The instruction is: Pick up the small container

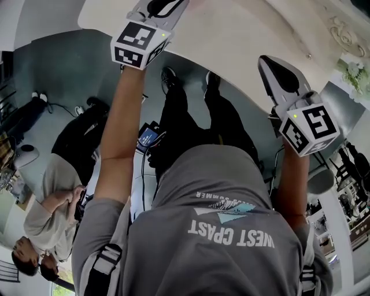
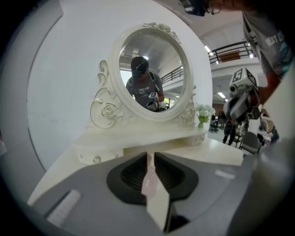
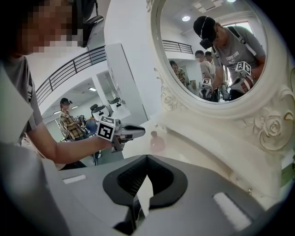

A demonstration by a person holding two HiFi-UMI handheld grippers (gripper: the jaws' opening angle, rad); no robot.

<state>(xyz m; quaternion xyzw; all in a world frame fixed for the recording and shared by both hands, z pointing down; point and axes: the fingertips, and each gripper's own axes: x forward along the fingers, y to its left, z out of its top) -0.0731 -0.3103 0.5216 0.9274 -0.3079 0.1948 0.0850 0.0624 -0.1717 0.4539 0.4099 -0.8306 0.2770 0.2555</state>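
The small container point(image 3: 157, 142) is a pale pink bottle with a dark cap, standing on the white dressing table point(image 3: 184, 152) below the mirror. In the right gripper view my left gripper point(image 3: 138, 132) points at it from the left, its tip a short way off and not touching. Seen along its own jaws, my left gripper point(image 2: 150, 159) stands a narrow slit open; a faint pink patch shows in the slit. My right gripper point(image 3: 147, 159) is shut with nothing in it. The head view has both held over the table's edge, the left gripper point(image 1: 165, 4) and the right gripper point(image 1: 267, 63).
An oval mirror point(image 2: 150, 69) in a carved white frame stands on a low drawer shelf point(image 2: 138, 138). A small vase of white flowers point(image 2: 203, 115) sits at the shelf's right end. People point(image 1: 52, 214) stand on the floor to my left.
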